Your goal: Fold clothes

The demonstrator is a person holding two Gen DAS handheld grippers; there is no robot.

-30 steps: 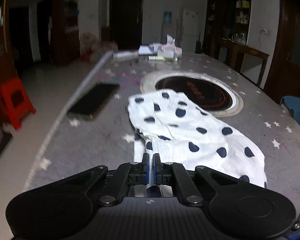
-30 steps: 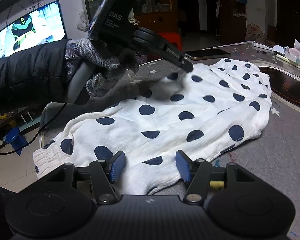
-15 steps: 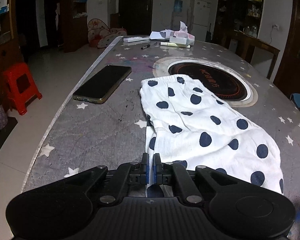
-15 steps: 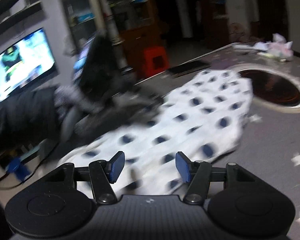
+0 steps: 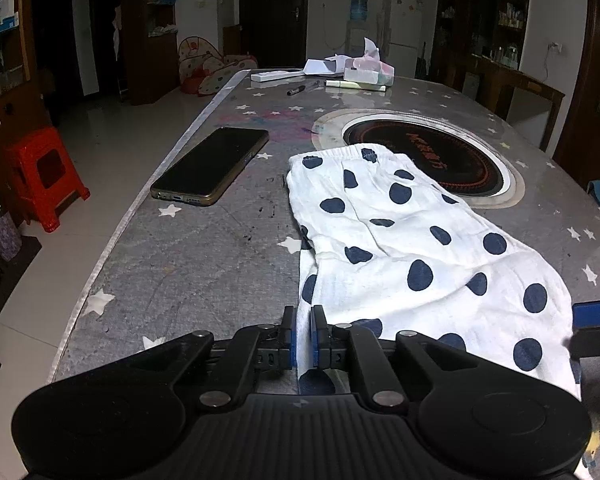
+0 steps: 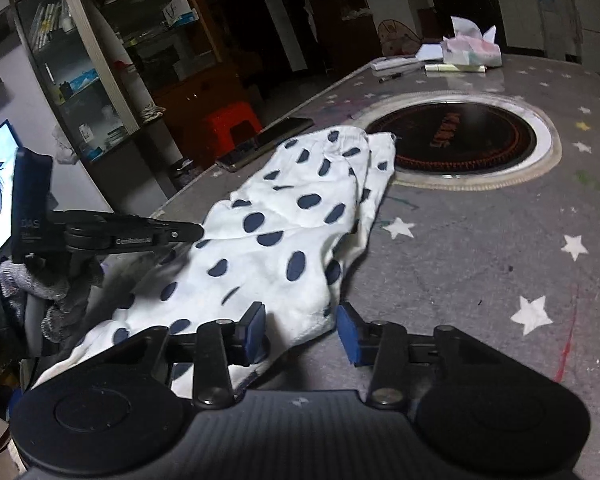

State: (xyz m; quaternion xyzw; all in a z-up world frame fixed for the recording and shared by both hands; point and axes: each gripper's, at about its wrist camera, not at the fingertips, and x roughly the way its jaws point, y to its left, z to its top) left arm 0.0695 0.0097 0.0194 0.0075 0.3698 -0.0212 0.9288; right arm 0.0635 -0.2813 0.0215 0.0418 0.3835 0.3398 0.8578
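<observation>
Soft matt dotted cloth garment [image 5: 400, 248], glossy glass phone [image 5: 212, 166], shiny star-print table cover [image 5: 188, 264]

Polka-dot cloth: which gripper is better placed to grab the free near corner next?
Right. The right gripper has been closing, its pads either side of the cloth's near corner, not yet pinching. The left gripper is already shut on the other edge.

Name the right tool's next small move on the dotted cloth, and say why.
Probably finish closing the right tool on the cloth. Its jaws have just been narrowing with the near hem between them, not yet pinched, while the left tool is shut on the other corner.
</observation>
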